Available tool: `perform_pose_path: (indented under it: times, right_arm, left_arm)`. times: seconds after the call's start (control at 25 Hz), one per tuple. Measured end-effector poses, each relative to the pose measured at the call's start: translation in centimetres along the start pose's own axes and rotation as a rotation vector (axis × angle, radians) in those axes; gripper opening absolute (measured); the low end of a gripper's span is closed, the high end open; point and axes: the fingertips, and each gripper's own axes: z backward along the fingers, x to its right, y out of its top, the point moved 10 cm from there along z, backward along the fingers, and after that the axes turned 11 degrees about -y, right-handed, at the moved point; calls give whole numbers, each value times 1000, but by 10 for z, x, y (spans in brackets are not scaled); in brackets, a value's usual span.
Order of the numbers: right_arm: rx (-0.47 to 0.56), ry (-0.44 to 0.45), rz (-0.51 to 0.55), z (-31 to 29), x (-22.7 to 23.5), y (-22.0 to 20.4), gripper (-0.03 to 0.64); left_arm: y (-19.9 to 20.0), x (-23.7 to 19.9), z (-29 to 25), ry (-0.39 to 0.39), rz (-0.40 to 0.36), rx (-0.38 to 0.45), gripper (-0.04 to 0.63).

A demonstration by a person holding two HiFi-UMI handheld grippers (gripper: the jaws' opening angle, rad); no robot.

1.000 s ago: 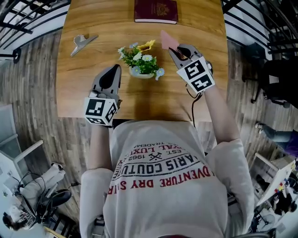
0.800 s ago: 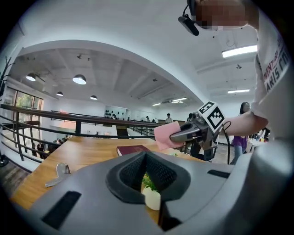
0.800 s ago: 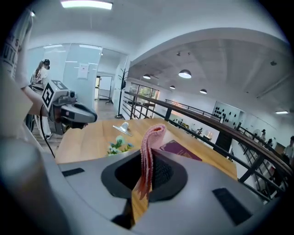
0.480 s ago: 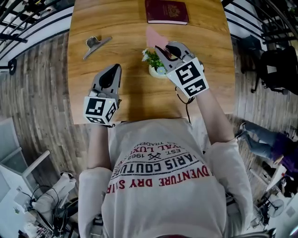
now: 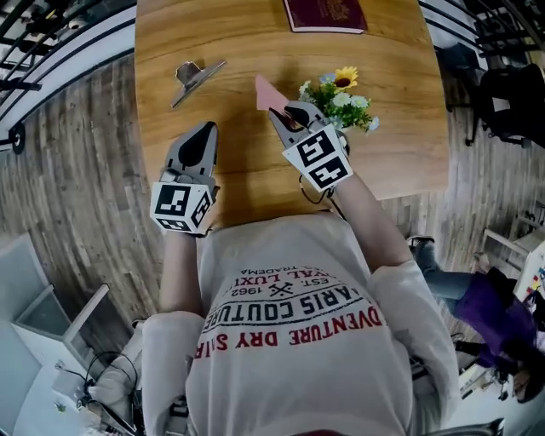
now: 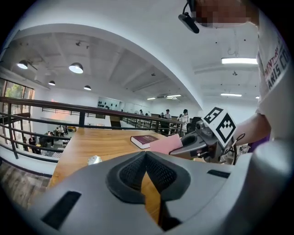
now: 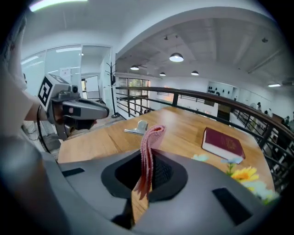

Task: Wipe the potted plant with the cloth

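The potted plant (image 5: 345, 102), with a yellow flower, white blooms and green leaves, stands on the wooden table (image 5: 238, 34) just right of my right gripper (image 5: 281, 115). That gripper is shut on a pink cloth (image 5: 266, 92), which sticks out past its tips toward the far left. In the right gripper view the cloth (image 7: 150, 140) stands folded between the jaws, and the plant's flowers (image 7: 245, 176) show at the lower right. My left gripper (image 5: 207, 129) is shut and holds nothing near the table's front edge, left of the right one. The pot is mostly hidden.
A dark red book (image 5: 324, 13) lies at the table's far edge. A metal clip (image 5: 197, 74) lies at the far left. Black railings (image 5: 51, 25) and wood flooring surround the table. The left gripper view also shows the book (image 6: 144, 140) and the right gripper (image 6: 202, 140).
My right gripper has swept leftward with the cloth, from the plant's right side, over it, to its left side. The plant now appears farther right, level with the book. The left gripper stays shut.
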Motion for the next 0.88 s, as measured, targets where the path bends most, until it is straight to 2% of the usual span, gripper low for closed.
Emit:
perform_pose_path:
  times: [0.16,0.36,0.48,0.64,0.72,0.88]
  right_arm:
    - [-106,-91,-86,-8,-7,-37,37]
    - [-183,-218,-211,-12,-3,-72,37]
    - [-210,-284,-305,-13,4,-90,37]
    - [-221,-317,-405,-13,5,-102,37]
    - [-212,-323,-516,-12,5,-106,37]
    - [-205,-328,-843,-8,7,-119,37]
  left_arm:
    - [-14,-6,-4,-48,15,-34,15]
    - [-28,-4,-15,-95,36,-53,17]
    - [-32,1,-23,-126,38,-65,15]
    - [-34,8,-29,-165,19,-83,15]
    - [-34,10,-31,-178,9,-88,15]
    - [-36,12,-34,-199,-1,-104,15]
